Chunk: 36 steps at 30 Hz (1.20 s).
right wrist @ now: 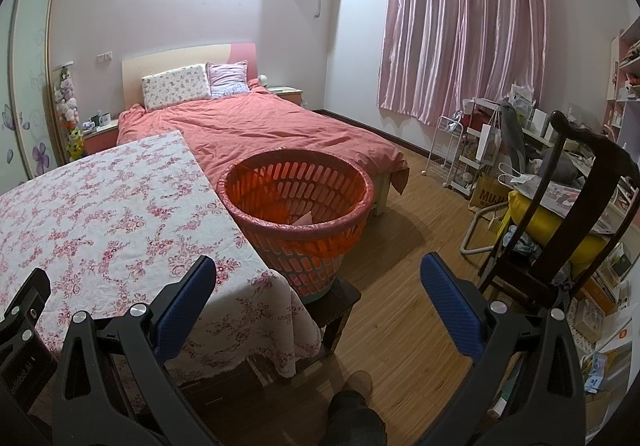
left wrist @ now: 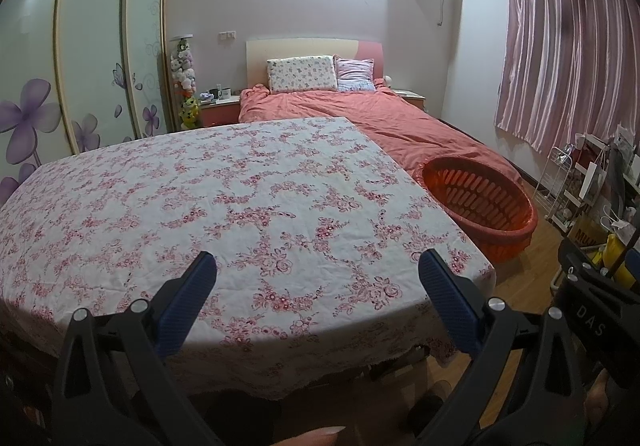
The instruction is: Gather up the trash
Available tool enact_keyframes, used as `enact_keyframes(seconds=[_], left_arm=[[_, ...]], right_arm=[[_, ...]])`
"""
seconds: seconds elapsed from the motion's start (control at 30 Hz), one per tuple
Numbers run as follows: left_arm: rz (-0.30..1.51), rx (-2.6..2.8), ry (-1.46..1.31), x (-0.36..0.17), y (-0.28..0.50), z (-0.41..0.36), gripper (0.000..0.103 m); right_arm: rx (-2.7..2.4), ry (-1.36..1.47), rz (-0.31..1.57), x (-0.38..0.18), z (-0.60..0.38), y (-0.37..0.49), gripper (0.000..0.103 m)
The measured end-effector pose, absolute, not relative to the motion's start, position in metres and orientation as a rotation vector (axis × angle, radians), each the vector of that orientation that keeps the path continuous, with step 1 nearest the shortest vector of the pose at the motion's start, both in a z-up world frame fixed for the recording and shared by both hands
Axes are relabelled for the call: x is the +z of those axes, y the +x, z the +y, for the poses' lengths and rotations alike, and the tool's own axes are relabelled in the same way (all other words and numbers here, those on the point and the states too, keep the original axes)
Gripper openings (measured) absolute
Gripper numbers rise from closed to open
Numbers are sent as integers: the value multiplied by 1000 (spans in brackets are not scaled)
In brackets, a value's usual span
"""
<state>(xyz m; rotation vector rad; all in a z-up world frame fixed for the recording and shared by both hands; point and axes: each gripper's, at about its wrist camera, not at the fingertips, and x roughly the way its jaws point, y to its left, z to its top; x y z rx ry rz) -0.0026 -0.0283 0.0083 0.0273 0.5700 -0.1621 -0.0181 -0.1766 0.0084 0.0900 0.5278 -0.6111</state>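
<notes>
An orange slatted basket (right wrist: 296,205) with an orange liner stands on a dark stool (right wrist: 340,302) right of the table; a white scrap of paper (right wrist: 302,218) lies inside it. The basket also shows in the left wrist view (left wrist: 480,201). The table (left wrist: 200,197) wears a pink floral cloth and I see no trash on it. My left gripper (left wrist: 316,266) is open and empty over the table's near edge. My right gripper (right wrist: 318,270) is open and empty, in front of the basket and above the table's right corner.
A bed with a red cover (right wrist: 272,129) lies behind the table. A dark wooden chair (right wrist: 560,213) and cluttered shelves (right wrist: 492,149) stand on the right. Wardrobe doors (left wrist: 80,65) line the left wall. The floor (right wrist: 420,246) is wooden. My leg and foot (right wrist: 356,402) show below.
</notes>
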Motion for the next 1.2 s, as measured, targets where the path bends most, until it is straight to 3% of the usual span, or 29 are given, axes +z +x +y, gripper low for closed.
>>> enact_keyframes(seconds=[1.2], left_arm=[[572,-160,32,6,-3,-29,99]], right_arm=[[-607,96,534,7,-175,-20,101]])
